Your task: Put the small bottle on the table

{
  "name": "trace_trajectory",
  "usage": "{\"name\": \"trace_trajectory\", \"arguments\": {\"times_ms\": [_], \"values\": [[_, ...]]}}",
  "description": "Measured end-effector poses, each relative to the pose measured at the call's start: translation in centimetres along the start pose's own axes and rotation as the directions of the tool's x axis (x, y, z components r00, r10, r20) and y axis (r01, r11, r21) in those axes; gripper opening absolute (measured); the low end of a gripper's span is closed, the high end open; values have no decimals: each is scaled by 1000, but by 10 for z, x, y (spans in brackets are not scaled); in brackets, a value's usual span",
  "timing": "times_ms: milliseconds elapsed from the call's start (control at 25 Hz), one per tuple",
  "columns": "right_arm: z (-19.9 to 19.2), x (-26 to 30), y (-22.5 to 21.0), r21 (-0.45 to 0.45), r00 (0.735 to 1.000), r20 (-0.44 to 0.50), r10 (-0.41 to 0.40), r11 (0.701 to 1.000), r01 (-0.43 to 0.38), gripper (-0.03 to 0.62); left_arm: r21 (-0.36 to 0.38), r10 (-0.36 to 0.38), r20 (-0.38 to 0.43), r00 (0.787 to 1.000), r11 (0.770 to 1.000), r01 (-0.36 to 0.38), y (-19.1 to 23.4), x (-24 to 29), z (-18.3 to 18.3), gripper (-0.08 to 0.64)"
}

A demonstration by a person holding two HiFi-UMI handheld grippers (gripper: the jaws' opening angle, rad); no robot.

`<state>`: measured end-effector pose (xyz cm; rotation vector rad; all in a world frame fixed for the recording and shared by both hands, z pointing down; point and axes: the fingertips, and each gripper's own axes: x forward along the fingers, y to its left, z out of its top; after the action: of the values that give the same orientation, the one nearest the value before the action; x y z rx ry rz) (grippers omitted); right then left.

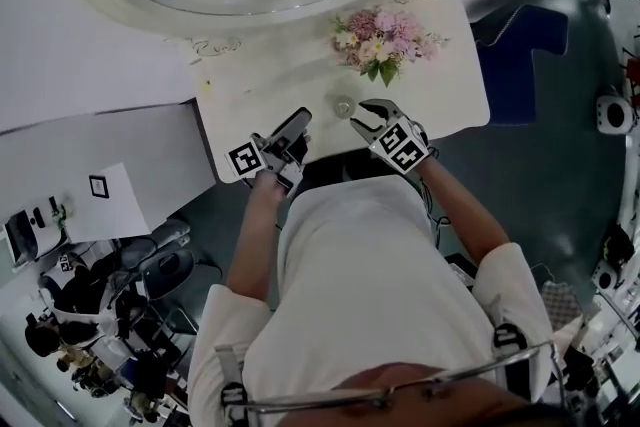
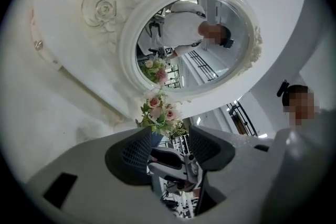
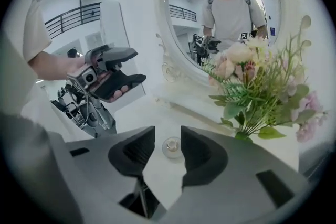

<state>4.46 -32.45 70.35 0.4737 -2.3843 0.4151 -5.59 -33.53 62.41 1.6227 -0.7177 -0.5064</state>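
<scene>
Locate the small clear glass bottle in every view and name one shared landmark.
Head view: small clear glass bottle on the white table, centre, just ahead of the right gripper.
Left gripper view: not in it.
Right gripper view: lower centre, beyond the gap between the jaws.
Shared landmark: pink flower bouquet.

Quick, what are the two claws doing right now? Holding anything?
Left claw: open, holding nothing.
Right claw: open, holding nothing; the small bottle stands on the table beyond it.
</scene>
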Motion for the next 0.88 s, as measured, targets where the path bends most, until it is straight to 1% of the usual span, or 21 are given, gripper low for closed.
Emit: {"name": "trace_trajectory", "arguments": {"times_ms": [80, 120, 240, 320, 440, 560, 640, 760, 880], "values": [[3, -13, 3, 13, 1000, -18, -14, 1000, 15, 137, 48, 21, 5, 1000, 999, -21, -5, -3, -5, 193], [6, -19, 3, 23, 1000, -17, -20, 1000, 20, 122, 89, 30, -4, 1000, 996, -29, -6, -3, -6, 168], [20, -33, 6, 40, 999, 19, -39, 998, 38, 67, 234, 58, -53, 997, 971, -44, -11, -5, -8, 126], [26, -42, 9, 53, 997, 45, -68, 996, 66, 48, 293, 75, -76, 994, 955, -50, -15, -11, -13, 94], [31, -55, 15, 105, 989, 84, -123, 988, 114, 34, 329, 71, -81, 994, 943, -41, -21, -24, -18, 50], [33, -64, 30, 169, 980, 121, -160, 976, 139, 17, 362, 63, -78, 995, 932, -31, -29, -43, -23, 23], [34, -73, 44, 175, 973, 138, -183, 972, 158, 8, 402, 64, -82, 995, 915, -26, -38, -57, -29, 8], [36, -83, 63, 167, 962, 155, -223, 966, 197, 6, 461, 73, -83, 994, 887, -26, -45, -78, -38, 3], [42, -87, 79, 157, 950, 163, -267, 958, 242, 6, 489, 68, -83, 994, 872, -19, -46, -95, -40, 3]]}}
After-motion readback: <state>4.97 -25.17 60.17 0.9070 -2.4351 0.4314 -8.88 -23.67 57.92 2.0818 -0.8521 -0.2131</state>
